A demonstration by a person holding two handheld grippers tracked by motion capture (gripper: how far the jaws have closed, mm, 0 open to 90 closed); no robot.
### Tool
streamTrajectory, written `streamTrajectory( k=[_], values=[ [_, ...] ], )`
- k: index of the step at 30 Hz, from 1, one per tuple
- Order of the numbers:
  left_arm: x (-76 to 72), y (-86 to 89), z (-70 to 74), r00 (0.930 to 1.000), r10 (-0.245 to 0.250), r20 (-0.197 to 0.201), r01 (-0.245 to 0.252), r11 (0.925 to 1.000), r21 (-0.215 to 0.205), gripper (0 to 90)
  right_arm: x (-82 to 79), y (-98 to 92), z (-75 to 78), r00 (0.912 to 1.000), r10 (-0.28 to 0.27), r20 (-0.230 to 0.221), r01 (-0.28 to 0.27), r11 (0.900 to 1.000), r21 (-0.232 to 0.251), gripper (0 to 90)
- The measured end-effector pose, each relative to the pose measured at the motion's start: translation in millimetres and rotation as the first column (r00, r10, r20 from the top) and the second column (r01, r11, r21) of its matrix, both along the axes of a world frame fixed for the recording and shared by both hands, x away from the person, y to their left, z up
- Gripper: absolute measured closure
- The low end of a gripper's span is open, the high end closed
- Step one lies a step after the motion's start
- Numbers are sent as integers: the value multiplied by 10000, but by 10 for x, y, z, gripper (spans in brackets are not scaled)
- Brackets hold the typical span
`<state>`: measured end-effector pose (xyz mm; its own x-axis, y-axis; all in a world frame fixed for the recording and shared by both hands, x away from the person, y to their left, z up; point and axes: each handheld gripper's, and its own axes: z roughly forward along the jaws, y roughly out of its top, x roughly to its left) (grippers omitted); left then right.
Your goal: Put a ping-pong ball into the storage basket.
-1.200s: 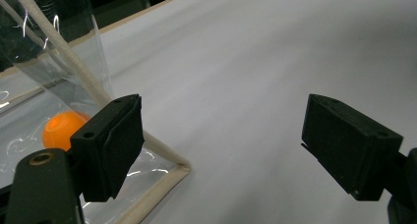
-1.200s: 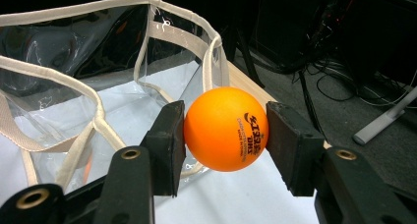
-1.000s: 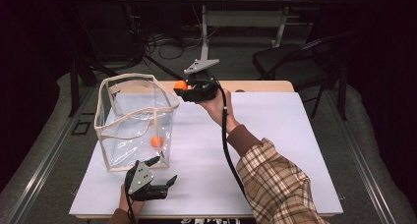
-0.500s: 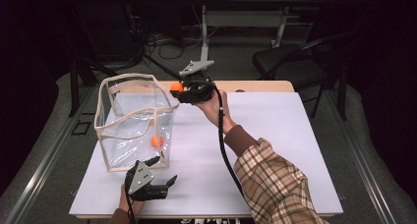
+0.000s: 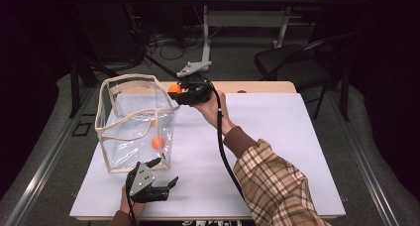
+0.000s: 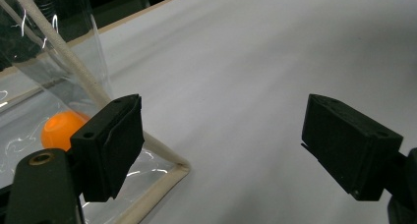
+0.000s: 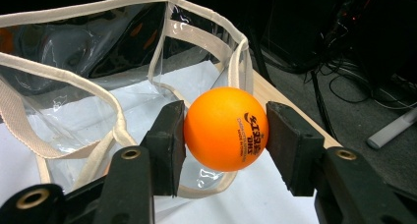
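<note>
We see a white table (image 5: 277, 151) that carries everything, and on its left part stands the clear bag (image 5: 133, 122), an open-topped box of transparent plastic edged with cream-coloured tape, upright with its mouth facing up. From the bottom right of the high view comes a forearm in a plaid sleeve (image 5: 277, 186), reaching across the table toward the bag's far right corner. At the end of it we find the right gripper (image 5: 184, 90), held above the table just beside the bag's upper rim; its jaws are clamped on the held orange ball (image 7: 226, 128), one pad pressing each side, and the ball bears dark printed lettering. Near the table's front edge we see the left gripper (image 5: 157, 179), low by the bag's near right corner, its jaws spread wide with nothing between them; one jaw sits just beside the bag's taped bottom corner. Smallest of all, a second orange ball (image 5: 158, 142) lies on the bag's floor, near that corner.
</note>
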<state>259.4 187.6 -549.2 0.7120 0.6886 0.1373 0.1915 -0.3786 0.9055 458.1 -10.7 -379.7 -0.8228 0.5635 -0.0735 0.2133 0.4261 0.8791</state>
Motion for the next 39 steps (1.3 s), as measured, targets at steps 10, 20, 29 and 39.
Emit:
streamTrajectory(
  k=[10, 20, 29, 39],
  values=[
    [-1, 1, 0, 10000, -1, -12, 1, 10000, -24, 159, -6, 51, -12, 9999, 89, -60, -90, 9999, -64, 503],
    [0, 2, 0, 10000, -3, -18, 3, 10000, -26, 159, -4, 86, -23, 9998, 152, -95, -152, 9999, -43, 504],
    [-3, 4, 4, 10000, -12, -12, 12, 10000, -20, 159, -5, 111, -15, 9997, 183, -136, -182, 9998, 74, 503],
    [-2, 4, 5, 10000, -16, -10, 16, 10000, -21, 159, -17, 178, 14, 9995, 302, -100, -302, 9995, -4, 504]
  ],
)
